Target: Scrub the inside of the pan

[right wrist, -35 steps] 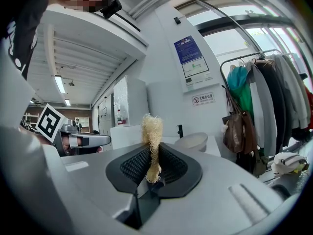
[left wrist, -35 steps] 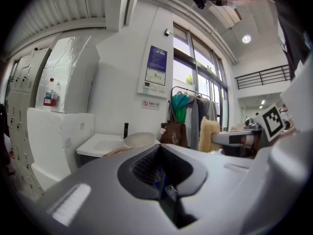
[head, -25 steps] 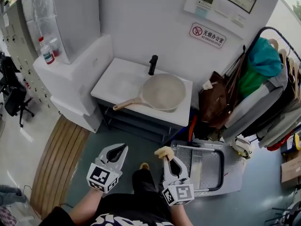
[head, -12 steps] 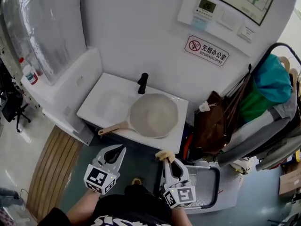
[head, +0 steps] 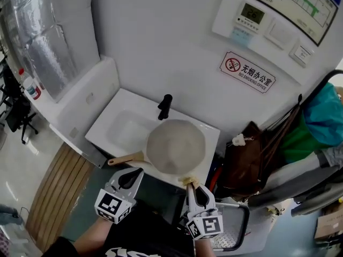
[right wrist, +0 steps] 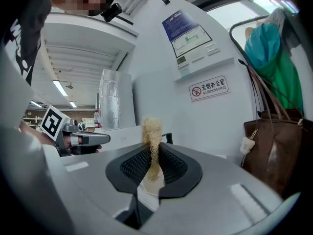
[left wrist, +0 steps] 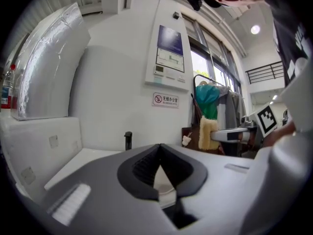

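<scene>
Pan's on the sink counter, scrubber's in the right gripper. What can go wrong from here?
1. The pan sits unheld near the front edge of the counter. The left gripper is shut and empty, so scrubbing could shove the pan off.
2. The right gripper pinches only a thin part of the loofah scrubber, so pressure might pull it out.

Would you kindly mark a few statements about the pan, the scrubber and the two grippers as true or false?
1. The right gripper is shut on a straw-coloured scrubber. True.
2. The left gripper grips the pan's handle. False: it is shut and empty, with the wooden handle beyond its tips.
3. The pan sits on the white sink top, in front of a black faucet. True.
4. The handle points toward the brown bag. False: it points the opposite way.
</scene>
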Available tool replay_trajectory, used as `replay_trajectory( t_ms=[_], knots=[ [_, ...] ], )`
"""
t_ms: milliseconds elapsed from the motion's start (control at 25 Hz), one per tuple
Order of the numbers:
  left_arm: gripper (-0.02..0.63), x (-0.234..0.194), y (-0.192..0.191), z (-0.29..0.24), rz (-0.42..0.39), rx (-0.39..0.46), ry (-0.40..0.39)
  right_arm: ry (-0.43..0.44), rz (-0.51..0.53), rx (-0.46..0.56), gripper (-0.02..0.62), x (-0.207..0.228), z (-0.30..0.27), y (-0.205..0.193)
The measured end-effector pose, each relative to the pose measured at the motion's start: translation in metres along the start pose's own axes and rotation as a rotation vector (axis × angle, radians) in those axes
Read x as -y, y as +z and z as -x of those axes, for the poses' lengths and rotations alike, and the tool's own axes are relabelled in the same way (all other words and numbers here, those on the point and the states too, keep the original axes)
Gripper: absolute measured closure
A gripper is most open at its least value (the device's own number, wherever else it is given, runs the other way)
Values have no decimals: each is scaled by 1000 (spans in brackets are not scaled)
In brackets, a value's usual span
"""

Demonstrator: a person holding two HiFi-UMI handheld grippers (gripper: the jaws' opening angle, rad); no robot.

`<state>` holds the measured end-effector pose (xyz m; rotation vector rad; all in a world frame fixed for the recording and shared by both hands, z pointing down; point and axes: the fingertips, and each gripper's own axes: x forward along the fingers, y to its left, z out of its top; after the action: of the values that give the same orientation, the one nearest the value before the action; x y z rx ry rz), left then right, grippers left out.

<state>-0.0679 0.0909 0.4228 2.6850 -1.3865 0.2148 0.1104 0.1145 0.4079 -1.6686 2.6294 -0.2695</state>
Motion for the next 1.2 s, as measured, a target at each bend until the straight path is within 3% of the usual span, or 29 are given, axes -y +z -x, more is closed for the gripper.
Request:
replay_trajectory(
  t_ms=[280,800,1200],
  knots=[
    [609,-27,-7,-36,11,-14,-32,-17,-9,-22,543,17,-41,-8],
    [607,-103,9,-107,-59,-13,-154,-99,0,-21,543,42,-129,1],
    [589,-111,26,-144,-95,-19,-220,-123,-1,-29,543,56,-153,7]
  ],
)
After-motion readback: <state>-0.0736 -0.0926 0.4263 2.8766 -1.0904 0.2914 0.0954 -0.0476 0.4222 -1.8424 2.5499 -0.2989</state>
